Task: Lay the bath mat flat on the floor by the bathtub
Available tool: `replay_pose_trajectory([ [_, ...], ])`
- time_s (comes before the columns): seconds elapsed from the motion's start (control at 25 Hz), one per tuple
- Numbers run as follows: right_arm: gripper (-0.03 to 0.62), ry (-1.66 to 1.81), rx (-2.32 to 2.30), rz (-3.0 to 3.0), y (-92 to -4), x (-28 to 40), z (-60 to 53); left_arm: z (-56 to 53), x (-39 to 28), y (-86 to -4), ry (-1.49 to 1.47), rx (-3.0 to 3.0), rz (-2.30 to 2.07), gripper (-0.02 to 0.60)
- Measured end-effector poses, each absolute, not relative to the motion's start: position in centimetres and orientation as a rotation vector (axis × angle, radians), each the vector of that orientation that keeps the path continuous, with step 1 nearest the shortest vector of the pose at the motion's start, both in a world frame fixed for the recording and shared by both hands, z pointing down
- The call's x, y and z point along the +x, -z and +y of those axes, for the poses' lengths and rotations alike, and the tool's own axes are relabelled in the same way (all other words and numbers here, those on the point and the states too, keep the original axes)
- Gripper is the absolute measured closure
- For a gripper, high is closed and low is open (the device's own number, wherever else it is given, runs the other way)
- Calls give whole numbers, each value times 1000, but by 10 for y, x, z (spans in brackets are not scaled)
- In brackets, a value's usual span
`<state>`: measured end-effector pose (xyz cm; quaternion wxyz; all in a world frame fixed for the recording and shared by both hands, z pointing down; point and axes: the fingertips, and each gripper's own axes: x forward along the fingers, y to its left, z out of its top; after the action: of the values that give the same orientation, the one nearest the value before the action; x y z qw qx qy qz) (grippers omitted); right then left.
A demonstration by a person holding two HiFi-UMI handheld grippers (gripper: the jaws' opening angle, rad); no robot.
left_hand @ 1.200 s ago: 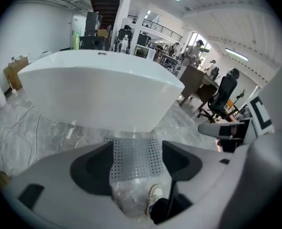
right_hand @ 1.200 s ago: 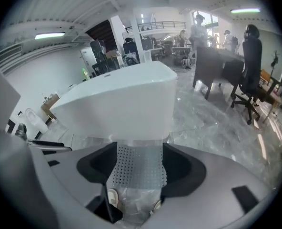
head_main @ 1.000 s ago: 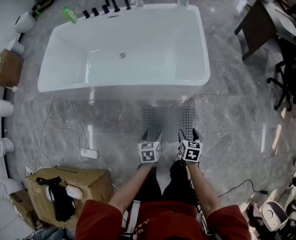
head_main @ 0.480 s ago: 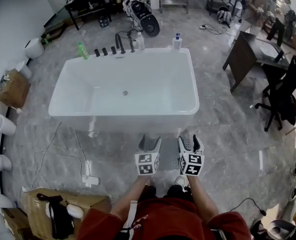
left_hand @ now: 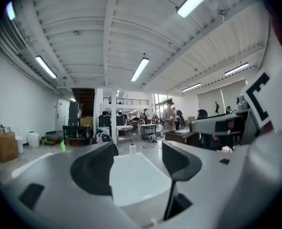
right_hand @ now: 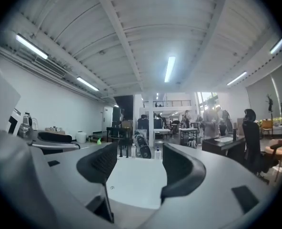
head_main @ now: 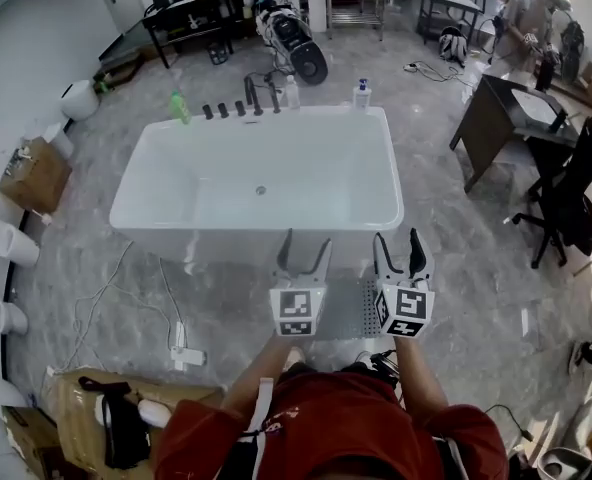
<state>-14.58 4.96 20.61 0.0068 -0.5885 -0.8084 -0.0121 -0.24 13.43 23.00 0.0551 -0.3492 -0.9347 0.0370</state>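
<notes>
A grey perforated bath mat (head_main: 354, 308) lies flat on the marble floor just in front of the white bathtub (head_main: 256, 223). Only a strip of it shows between my two grippers; the rest is hidden behind them and my body. My left gripper (head_main: 306, 253) is held up above the floor, open, with nothing between its fingers. The right gripper (head_main: 396, 253) hovers beside it, also open and empty. Both gripper views look level across the tub: the left gripper (left_hand: 136, 168) and the right gripper (right_hand: 138, 168) each frame the bathtub (left_hand: 136, 178) (right_hand: 136, 180) between spread jaws.
Black taps (head_main: 246, 98), a green bottle (head_main: 180, 106) and a pump bottle (head_main: 362, 94) stand on the tub's far rim. A power strip (head_main: 188, 356) with cables lies at the left, a cardboard box (head_main: 86, 398) nearer. A desk (head_main: 496, 118) and chair (head_main: 571, 188) stand at the right.
Both grippers have risen from the mat's near edge on the floor to tub-rim height. The head view has tilted upward, and the mat stays on the floor.
</notes>
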Motion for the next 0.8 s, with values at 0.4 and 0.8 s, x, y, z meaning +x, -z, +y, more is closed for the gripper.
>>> replay_pose_trajectory([
  [0.4, 306, 50, -1932, -2554, -170, -135, 66, 144, -12, -184, -200, -1053, -2887, 284],
  [0.8, 478, -94, -1986, -2516, -165, -126, 66, 145, -16, -195, -96, -957, -2911, 366],
])
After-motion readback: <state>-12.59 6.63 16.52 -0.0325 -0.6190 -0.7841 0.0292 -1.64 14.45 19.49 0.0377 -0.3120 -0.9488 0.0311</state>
